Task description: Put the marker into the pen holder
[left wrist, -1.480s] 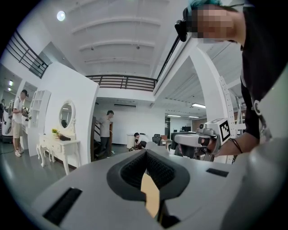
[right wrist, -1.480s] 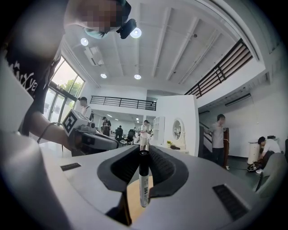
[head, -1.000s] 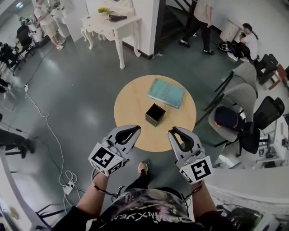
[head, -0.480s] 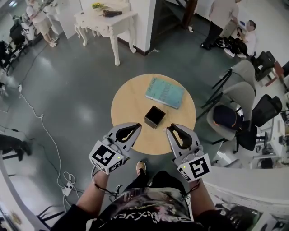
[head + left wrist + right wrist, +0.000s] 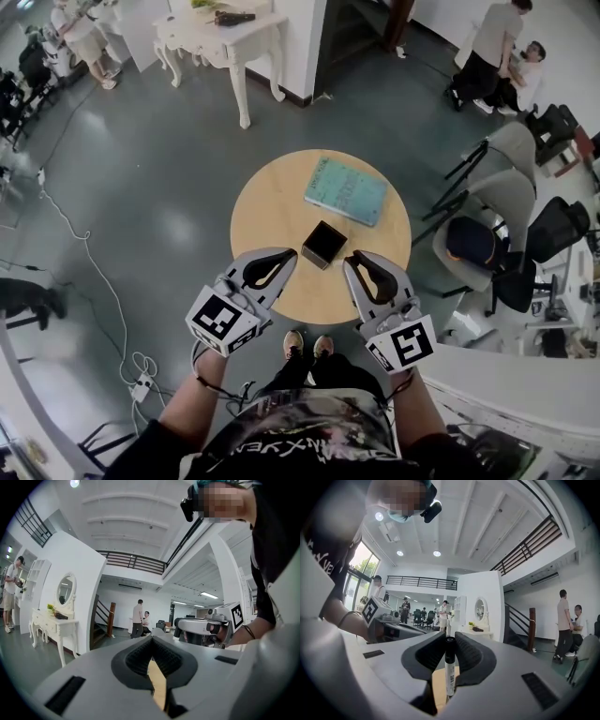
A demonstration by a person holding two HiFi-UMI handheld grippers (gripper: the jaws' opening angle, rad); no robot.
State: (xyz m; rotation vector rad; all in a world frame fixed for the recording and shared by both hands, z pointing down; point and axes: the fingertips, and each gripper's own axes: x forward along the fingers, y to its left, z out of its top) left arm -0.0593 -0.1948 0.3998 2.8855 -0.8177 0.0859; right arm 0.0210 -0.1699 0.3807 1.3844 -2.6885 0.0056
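Note:
A black square pen holder [image 5: 323, 244] stands near the middle of a round wooden table [image 5: 272, 206]. My right gripper [image 5: 350, 262] hovers over the table's near edge, just right of the holder. It is shut on a white marker with a black cap [image 5: 450, 667], which stands upright between the pads in the right gripper view; the head view hides it. My left gripper [image 5: 290, 254] hangs just left of the holder. Its jaws are shut with nothing between them [image 5: 152, 640].
A teal book [image 5: 345, 190] lies on the table behind the holder. Grey and black chairs [image 5: 487, 225] crowd the right side. A white console table [image 5: 225, 37] stands at the back, with people beyond it. Cables [image 5: 141, 370] lie on the floor at left.
Both grippers have edged a little forward toward the pen holder. The person's second foot has come into view under the table's edge. The marker stays gripped.

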